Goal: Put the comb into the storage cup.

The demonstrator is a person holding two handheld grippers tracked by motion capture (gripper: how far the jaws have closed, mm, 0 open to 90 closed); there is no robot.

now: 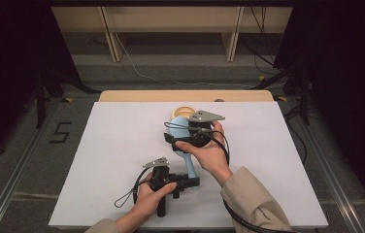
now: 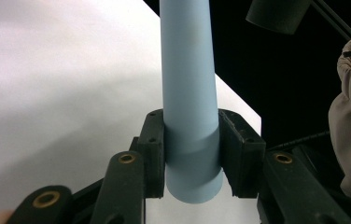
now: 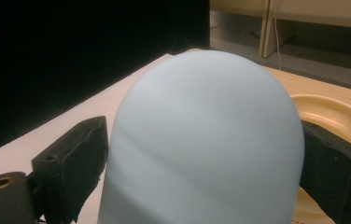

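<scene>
The left gripper (image 1: pixel 190 183) pinches the handle end of a pale blue ladle (image 1: pixel 188 158) while the right gripper (image 1: pixel 173 137) clasps its bowl.

We hold the ladle at both ends, over the white table (image 1: pixel 112 160) near its middle. In the left gripper view the pads (image 2: pixel 154 149) press flat on the tapered handle near its tip, which we judge steadies the long end. In the right gripper view the jaws straddle the domed blue bowl, spread wide around it, seemingly to steer that end. A cream dish (image 3: pixel 332 116) sits just beyond the bowl, probably where we are working.
</scene>
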